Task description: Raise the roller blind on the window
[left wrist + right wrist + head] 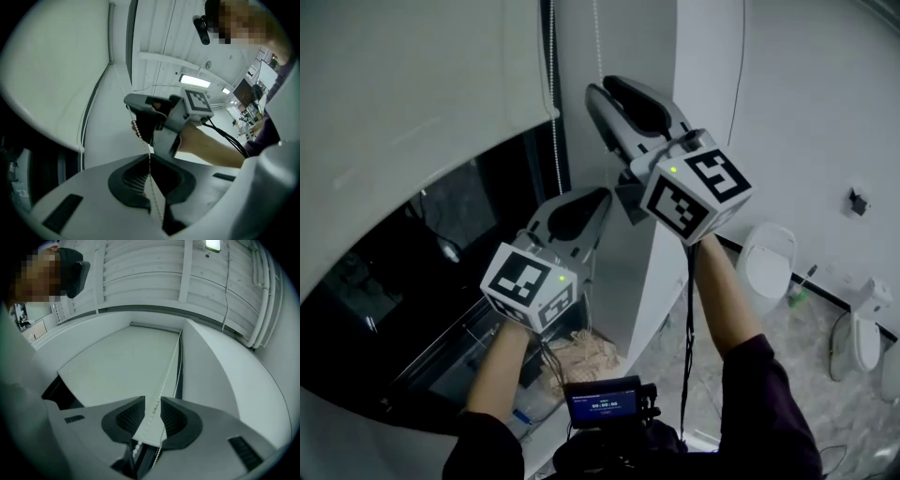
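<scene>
Left fingers (125,182) tight on chain (139,137), right fingers (182,420) ajar.

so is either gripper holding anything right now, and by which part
The left gripper is shut on the bead chain, on the stretch below the right gripper, whose jaws stand apart with the chain loose between them.

place: washroom or sanitaryware showroom | evidence: toilets (766,264), marble floor (792,330)
</scene>
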### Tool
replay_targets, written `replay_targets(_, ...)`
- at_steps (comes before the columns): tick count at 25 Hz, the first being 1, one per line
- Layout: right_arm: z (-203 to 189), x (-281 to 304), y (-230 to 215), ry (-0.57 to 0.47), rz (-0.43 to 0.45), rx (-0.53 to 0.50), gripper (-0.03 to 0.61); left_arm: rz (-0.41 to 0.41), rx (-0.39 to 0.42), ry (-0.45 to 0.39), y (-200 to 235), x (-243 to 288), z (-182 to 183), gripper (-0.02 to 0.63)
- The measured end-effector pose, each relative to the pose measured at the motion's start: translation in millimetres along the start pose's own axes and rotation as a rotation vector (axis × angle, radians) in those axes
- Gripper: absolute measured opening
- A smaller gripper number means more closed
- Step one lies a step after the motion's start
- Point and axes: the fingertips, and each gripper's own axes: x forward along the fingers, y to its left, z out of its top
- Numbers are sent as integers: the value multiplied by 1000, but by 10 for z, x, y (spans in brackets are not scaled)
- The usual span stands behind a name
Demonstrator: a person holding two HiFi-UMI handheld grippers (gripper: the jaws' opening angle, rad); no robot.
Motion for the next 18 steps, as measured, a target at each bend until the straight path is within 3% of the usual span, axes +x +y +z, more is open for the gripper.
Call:
replay_targets(5, -96, -20, 31, 17, -46, -31, 83, -62, -78, 44, -209, -202, -529, 18)
replay_targets(10, -48, 79, -208, 56, -113, -66, 71, -99, -97, 43, -245, -193, -373, 18)
replay_targets(12, -3, 62, -174, 53, -109, -69, 29, -99, -93, 44, -267, -203, -333, 18)
replay_targets(18, 72, -47, -113, 9, -149, -202, 17, -78, -35, 70, -180, -202, -422, 20)
